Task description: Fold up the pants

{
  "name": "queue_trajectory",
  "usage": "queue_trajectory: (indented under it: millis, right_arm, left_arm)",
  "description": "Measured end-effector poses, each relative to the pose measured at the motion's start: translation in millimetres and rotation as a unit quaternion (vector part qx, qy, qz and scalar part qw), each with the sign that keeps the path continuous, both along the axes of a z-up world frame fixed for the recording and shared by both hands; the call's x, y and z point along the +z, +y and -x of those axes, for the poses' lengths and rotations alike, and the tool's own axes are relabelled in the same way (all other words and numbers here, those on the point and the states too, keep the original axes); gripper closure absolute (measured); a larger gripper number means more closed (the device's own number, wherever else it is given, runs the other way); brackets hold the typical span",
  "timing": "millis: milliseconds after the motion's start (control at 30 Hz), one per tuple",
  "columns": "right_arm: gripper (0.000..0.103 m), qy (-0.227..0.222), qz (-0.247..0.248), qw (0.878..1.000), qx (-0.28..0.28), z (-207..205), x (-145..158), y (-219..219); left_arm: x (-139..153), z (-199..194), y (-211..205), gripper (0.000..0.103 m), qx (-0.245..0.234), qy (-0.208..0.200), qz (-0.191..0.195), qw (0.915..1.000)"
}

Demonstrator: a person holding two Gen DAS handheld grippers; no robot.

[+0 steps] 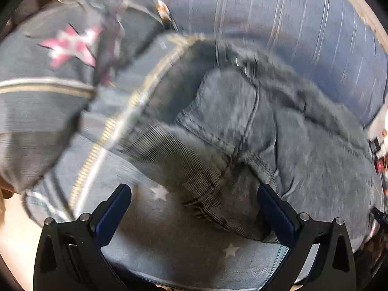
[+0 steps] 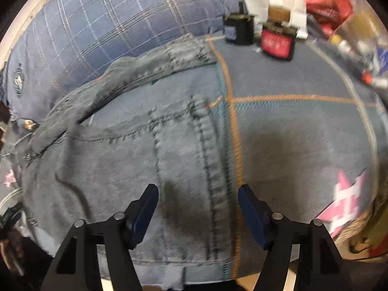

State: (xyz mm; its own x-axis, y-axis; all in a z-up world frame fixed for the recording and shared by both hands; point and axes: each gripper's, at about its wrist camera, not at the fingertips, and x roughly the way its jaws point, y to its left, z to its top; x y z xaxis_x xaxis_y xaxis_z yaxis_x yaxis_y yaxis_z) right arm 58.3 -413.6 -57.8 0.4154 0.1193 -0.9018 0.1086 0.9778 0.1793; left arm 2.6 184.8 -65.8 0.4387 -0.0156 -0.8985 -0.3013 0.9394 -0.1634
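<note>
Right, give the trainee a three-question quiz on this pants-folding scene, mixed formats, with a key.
1. True or false: the left tool is clamped shut on the jeans.
2. In the right wrist view, what lies under the jeans? A) a bare wooden table B) a blanket with orange lines C) a white towel
3. Fill in: on the blanket, a pink ____ shows in the left wrist view.

Key: 1 false, both tools stand open, the right tool too, pads off the cloth. 2 B. 3 star.
</note>
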Motion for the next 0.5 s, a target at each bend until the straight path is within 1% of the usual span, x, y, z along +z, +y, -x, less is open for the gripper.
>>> queue_trajectory:
  millis: [33,67,100,133,167,200,233,267,300,367,500]
  right_arm:
    - [0.057,-0.001,0.003,1.0,0.007,1,-3,2]
    - [0.07,0.002,0.018,1.0,0.008,3,-5,5]
    - [0.076,-0.002,0.026,1.0,0.01,4,-5,8]
    - [0.077,-0.003,0.026,1.0,0.011,6,-4,9]
    - [0.079,-0.004,0.029,0.999,0.014,7,-2,10]
    - [0.081,-0.009,0.042,0.999,0.021,9,1,14]
    - [0.081,-0.013,0.052,0.998,0.027,10,3,18]
    - [0.082,-0.015,0.062,0.997,0.033,10,6,22]
    - [0.082,-0.019,0.075,0.996,0.039,11,10,27]
    - [0.082,-0.026,0.087,0.995,0.044,9,16,32]
    - [0.082,-0.041,0.107,0.992,0.051,12,29,39]
  left_arm:
    - [-10,-4,1,0.001,0.001,0.028,0.002,0.9996]
    - [-9,-4,0,0.001,0.002,0.021,-0.012,0.9997]
    - [-8,-3,-1,0.001,0.004,0.019,-0.014,0.9997]
    - [-7,-2,1,0.002,0.009,0.021,-0.005,0.9997]
    - [-5,-1,3,0.015,0.016,0.017,-0.004,0.9997]
    - [-2,1,4,0.025,0.023,0.013,-0.014,0.9995]
    - [1,4,7,0.047,0.023,0.01,-0.018,0.9995]
    - [4,4,10,0.071,0.015,0.005,0.003,0.9999]
    - [7,3,14,0.076,0.015,0.004,0.018,0.9997]
    - [13,2,14,0.082,0.009,-0.001,0.012,0.9999]
    - [41,22,-3,0.083,0.021,-0.05,-0.012,0.9984]
